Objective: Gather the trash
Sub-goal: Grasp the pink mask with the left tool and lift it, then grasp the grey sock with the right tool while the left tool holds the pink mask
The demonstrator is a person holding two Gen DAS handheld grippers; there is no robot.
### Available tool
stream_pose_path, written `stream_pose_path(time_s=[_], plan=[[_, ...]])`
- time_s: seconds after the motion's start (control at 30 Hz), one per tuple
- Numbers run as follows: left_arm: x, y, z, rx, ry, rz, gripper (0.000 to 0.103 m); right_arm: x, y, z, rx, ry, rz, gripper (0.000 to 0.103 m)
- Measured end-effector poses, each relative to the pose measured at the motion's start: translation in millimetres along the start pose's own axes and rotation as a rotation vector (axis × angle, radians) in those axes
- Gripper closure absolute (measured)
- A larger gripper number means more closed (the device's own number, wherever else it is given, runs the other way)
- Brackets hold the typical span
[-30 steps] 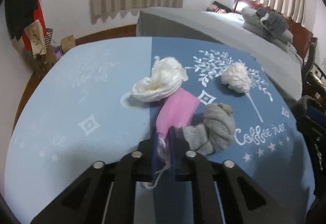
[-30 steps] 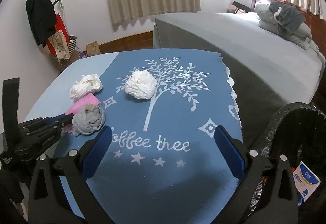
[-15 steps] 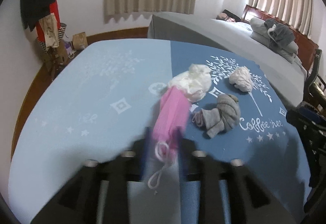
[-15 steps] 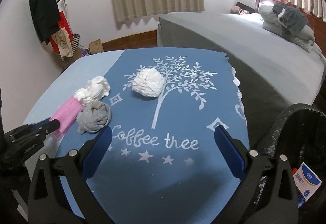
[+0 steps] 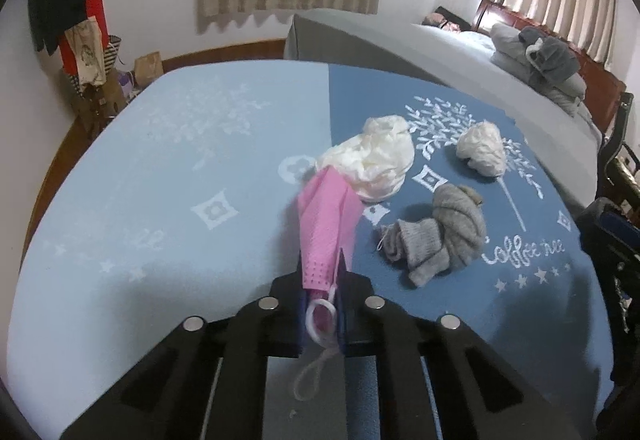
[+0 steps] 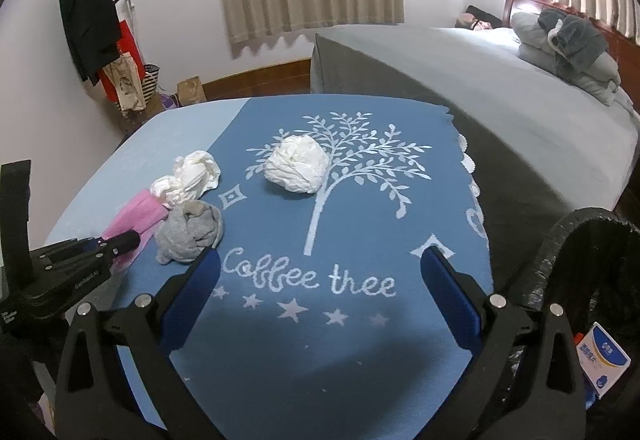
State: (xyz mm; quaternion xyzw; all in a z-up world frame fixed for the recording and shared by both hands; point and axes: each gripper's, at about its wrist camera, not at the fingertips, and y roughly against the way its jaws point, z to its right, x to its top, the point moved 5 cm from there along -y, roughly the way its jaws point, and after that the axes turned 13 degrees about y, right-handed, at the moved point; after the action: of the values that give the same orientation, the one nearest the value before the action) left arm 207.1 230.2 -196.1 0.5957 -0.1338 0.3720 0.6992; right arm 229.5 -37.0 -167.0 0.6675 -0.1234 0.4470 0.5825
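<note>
Left wrist: the left gripper [image 5: 322,292] clamps a pink dimpled mask [image 5: 326,228], its white ear loop dangling; a crumpled tissue [image 5: 374,162] lies just beyond.

Right wrist: the right gripper [image 6: 320,294] gapes wide above the tablecloth [image 6: 360,340], a bin [image 6: 592,280] beside it.

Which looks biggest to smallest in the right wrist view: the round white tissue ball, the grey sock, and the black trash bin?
1. Black trash bin, though nearer the camera and cut off at the edge.
2 and 3. Round white tissue ball and grey sock look alike; no ranking.
</note>
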Motion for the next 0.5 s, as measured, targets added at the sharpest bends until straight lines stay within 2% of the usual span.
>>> stream_pose_path(time_s=[0.17, 0.5], plan=[[6, 21, -5, 0.002, 0.020, 0.071, 0.094, 10, -3, -15, 0.030, 0.012, 0.015, 0.005], [17, 40, -29, 0.054, 0.047, 0.137, 0.094, 33, -26, -58, 0.111, 0.022, 0.019, 0.006]])
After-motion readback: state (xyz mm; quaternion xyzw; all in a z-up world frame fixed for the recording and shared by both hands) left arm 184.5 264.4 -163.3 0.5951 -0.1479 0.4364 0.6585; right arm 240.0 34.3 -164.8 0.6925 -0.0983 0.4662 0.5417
